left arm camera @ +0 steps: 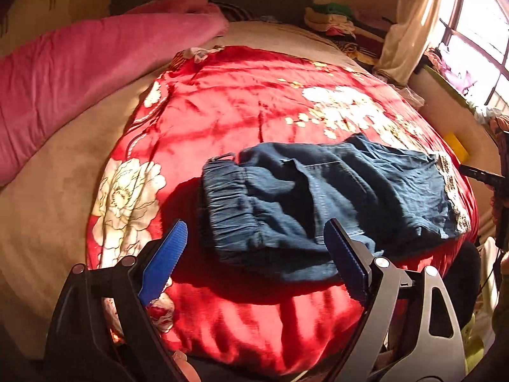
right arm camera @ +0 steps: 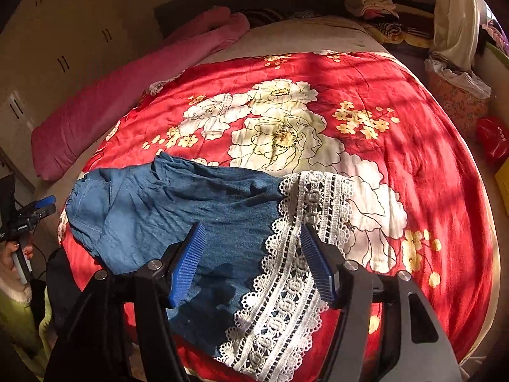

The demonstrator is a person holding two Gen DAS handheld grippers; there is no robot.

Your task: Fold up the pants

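Blue denim pants (left arm camera: pixel 334 197) with an elastic waistband (left arm camera: pixel 229 203) and white lace hems (right arm camera: pixel 292 264) lie crosswise on a red floral quilt (left arm camera: pixel 238 102). My left gripper (left arm camera: pixel 254 232) is open and empty, hovering just above the waistband end. My right gripper (right arm camera: pixel 253 232) is open and empty above the leg end, its fingers straddling the denim and the lace hem. The pants also show in the right wrist view (right arm camera: pixel 165 203). The left gripper shows at the left edge of the right wrist view (right arm camera: pixel 38 207).
A pink blanket (left arm camera: pixel 79 73) lies along the bed's left side. Folded clothes (left arm camera: pixel 331 19) are piled at the headboard. A curtain (right arm camera: pixel 455 16), a basket (right arm camera: pixel 458 92) and a red bag (right arm camera: pixel 493 140) stand at the right of the bed.
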